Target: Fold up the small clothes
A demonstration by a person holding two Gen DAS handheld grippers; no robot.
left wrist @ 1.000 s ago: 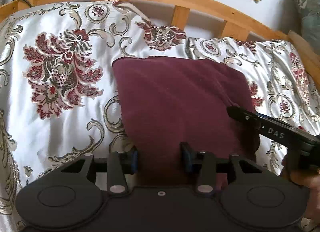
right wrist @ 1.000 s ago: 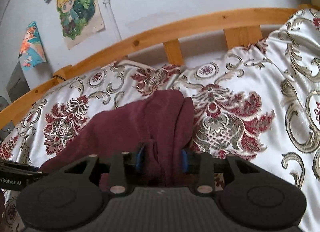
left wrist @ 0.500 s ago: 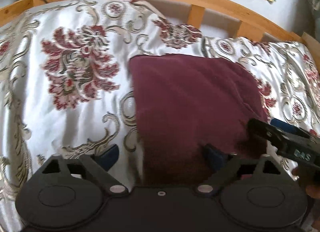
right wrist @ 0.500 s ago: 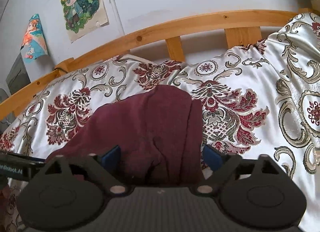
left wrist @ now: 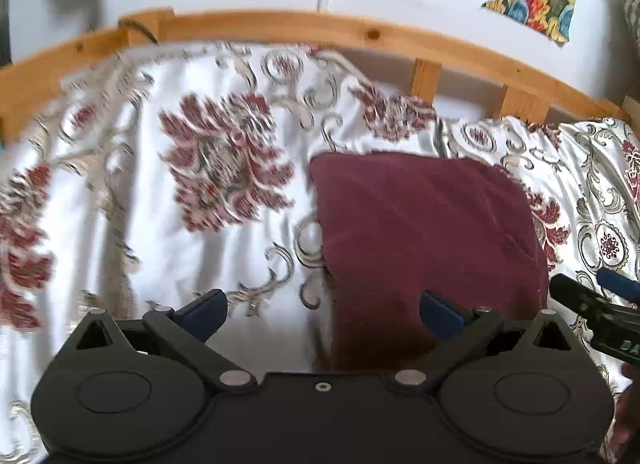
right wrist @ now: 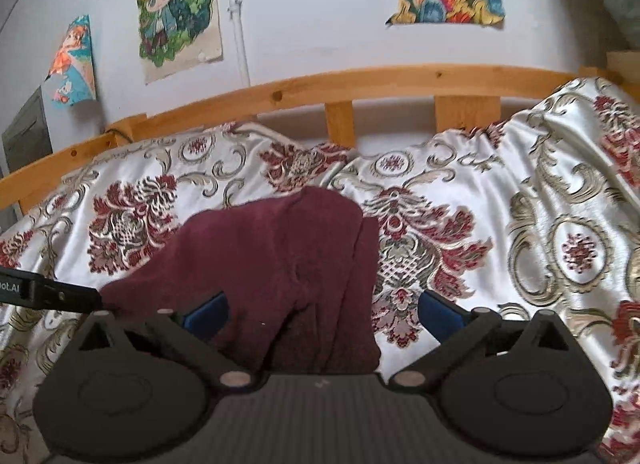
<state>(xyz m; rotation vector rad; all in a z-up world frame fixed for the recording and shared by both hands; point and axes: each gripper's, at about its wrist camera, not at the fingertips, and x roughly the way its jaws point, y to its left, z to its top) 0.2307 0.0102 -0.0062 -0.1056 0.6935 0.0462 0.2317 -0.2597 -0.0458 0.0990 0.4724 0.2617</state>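
A folded maroon cloth (left wrist: 424, 232) lies flat on the floral bedspread (left wrist: 132, 224); it also shows in the right wrist view (right wrist: 280, 264), with layered folds on its right side. My left gripper (left wrist: 322, 314) is open and empty, over the cloth's near left edge. My right gripper (right wrist: 322, 314) is open and empty, over the cloth's near right edge. The right gripper's tip (left wrist: 592, 304) shows at the right of the left wrist view. The left gripper's tip (right wrist: 52, 292) shows at the left of the right wrist view.
A wooden bed rail (left wrist: 360, 34) runs along the far side of the bed, also in the right wrist view (right wrist: 360, 84). Posters (right wrist: 180, 12) hang on the white wall behind. The bedspread (right wrist: 520, 224) rises in folds at the right.
Both grippers were shut on the cloth's near edge a second ago. Both have opened, let go and pulled back and up. The cloth now rests flat.
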